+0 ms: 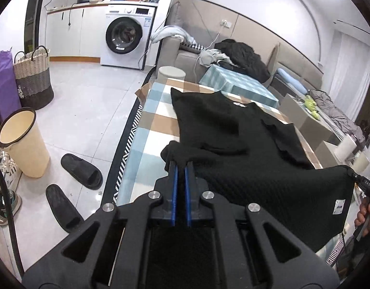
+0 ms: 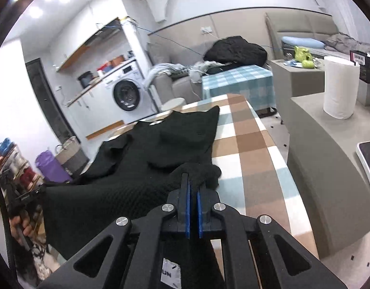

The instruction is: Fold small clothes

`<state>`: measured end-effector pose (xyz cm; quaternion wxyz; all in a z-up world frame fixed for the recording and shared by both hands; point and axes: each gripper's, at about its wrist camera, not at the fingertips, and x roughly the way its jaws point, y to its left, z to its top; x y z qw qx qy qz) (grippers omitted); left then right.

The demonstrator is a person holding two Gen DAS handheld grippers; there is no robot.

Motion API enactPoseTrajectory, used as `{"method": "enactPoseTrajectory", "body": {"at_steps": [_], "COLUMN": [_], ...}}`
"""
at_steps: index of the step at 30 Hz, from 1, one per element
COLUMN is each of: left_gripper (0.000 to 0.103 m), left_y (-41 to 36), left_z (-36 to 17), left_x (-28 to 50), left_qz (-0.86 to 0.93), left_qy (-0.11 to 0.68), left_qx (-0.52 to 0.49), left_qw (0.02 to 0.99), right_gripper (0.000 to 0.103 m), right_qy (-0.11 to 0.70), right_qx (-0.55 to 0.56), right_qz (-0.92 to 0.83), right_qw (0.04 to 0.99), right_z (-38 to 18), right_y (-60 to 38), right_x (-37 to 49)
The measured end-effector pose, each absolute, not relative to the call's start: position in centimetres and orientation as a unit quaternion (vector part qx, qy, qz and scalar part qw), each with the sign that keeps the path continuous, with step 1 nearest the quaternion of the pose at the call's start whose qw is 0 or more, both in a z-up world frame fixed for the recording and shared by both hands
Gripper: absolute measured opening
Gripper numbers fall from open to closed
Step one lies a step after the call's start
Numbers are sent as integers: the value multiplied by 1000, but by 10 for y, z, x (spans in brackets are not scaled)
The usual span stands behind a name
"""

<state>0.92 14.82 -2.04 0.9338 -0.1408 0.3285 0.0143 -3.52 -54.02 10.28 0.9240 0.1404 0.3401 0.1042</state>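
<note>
Left wrist view is taken close behind the left gripper [image 1: 181, 166], angled down along the checked table [image 1: 149, 130], facing the washing machine [image 1: 124, 41]. Right wrist view is set likewise behind the right gripper [image 2: 193, 183]. Shared: black garment [image 1: 221, 130], table, sofa [image 2: 175, 84], washing machine.

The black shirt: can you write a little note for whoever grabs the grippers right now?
Left gripper: shut on the near hem corner of the black knitted shirt.
Right gripper: shut on the other near corner.
The shirt's far end with the collar lies on the checked tablecloth; the near edge hangs stretched between the grippers.
Done: both corners gripped.
Left: probably carry the hem toward the collar, lay it flat, release.
</note>
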Motion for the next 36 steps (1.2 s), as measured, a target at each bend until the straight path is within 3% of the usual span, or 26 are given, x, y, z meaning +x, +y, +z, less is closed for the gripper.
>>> {"method": "enactPoseTrajectory", "body": {"at_steps": [14,15,16,18,19,20,26,36], "left_gripper": [5,11,17,53,58,61,61,62], "left_y": [159,159,161,164,167,170,165,161], "left_z": [-80,-84,-88,-94,-97,-99,-115,-93], "left_x": [124,129,134,137,135,134,147,128], "left_qz": [40,42,51,71,71,65,38,-4], "left_qy": [389,395,408,424,424,422,442,429], "left_qx": [-156,-158,-158,-158,-169,-182,-182,-182], "left_qw": [907,904,898,889,887,886,877,885], "right_gripper": [4,5,10,31,51,58,59,60], "right_qy": [412,413,416,431,434,434,483,477], "right_qx": [175,170,168,166,167,170,164,163], "right_qz": [3,3,1,2,0,-1,9,15], "right_qw": [894,895,894,887,885,885,860,863], "right_z": [46,45,44,41,39,39,14,20], "right_y": [-530,-529,-528,-528,-529,-531,-526,-522], "right_x": [68,71,74,77,75,70,73,76]}}
